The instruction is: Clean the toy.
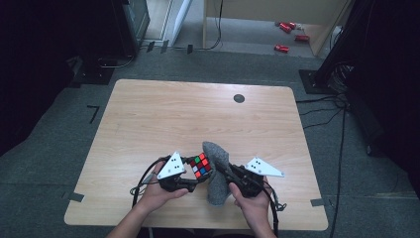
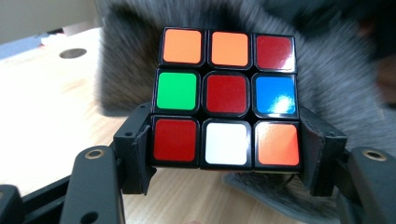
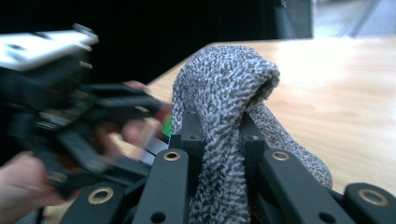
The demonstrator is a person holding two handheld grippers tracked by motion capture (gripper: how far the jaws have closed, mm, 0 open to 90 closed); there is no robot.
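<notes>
1. The left gripper (image 1: 198, 174) is part spread, its jaws clamped on the lower row of a puzzle cube (image 2: 227, 95), one pad on each side.
2. The right gripper (image 1: 221, 170) is pressed together, pinching a fold of a grey knitted cloth (image 3: 224, 116) between its jaws.
3. The cube is held just above the tabletop (image 1: 163, 114), near the middle of the near edge.
4. The cloth touches the cube's far side and drapes down onto the tabletop, standing between the two grippers.
5. A dark round cable port (image 1: 239, 98) sits near the far edge, well apart from both grippers.
</notes>
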